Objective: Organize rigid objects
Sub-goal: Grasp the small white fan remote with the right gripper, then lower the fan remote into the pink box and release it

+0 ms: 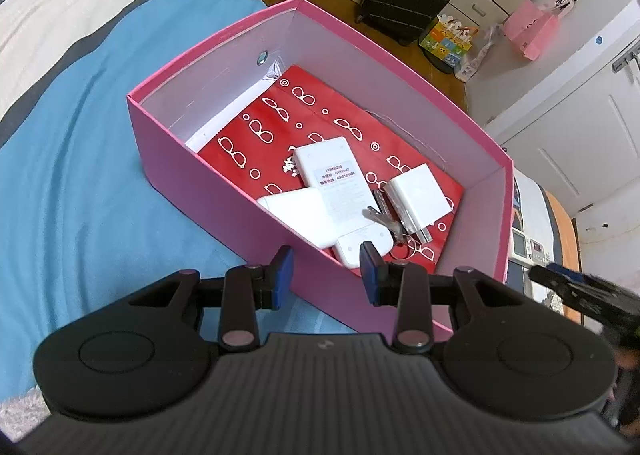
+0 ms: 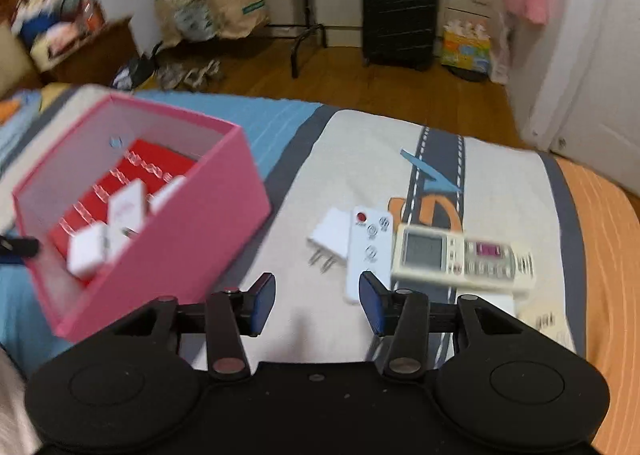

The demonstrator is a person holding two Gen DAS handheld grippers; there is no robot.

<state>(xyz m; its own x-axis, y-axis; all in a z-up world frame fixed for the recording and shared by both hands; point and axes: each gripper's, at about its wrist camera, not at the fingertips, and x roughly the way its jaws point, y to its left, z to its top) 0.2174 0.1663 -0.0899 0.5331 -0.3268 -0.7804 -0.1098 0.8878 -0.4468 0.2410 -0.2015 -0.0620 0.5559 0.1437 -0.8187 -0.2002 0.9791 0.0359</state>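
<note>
**Box half filled, three pieces waiting on the bed**

Starting on my left: the left gripper (image 1: pixel 326 275) is parked at the near wall of the pink box (image 1: pixel 200 191). One blue pad sits outside that wall and the other just inside, over the corner, and whether they pinch the cardboard I cannot tell from here. The box sits on the blue bedspread (image 1: pixel 80 195), lid off.

Inside, on the red patterned paper (image 1: pixel 320 115), I count a white remote lying label-up (image 1: pixel 332 175), a white charger block (image 1: pixel 420 197) with its prongs showing, a bunch of keys (image 1: pixel 384 219) wedged between them, and two more flat white pieces toward the near corner. So a fair share of the job looks done.

Moving right, the right gripper (image 2: pixel 318 305) hangs over the cream patch of quilt (image 2: pixel 360 159), jaws part-way apart with nothing between them. The picture is smeared, so I'm on the move.

Just beyond my fingertips lies what's left: a small white plug adapter (image 2: pixel 332 233), prongs toward me; touching it, a slim white remote with a red button (image 2: pixel 368 251); and to the right of that a bulkier cream air-conditioner remote (image 2: pixel 460 257) with a grey screen, lying crosswise. All three are hard, flat plastic, resting on soft bedding. The slim remote sits nearest my right-hand pad, so I'd judge it the likely next pick.
</note>
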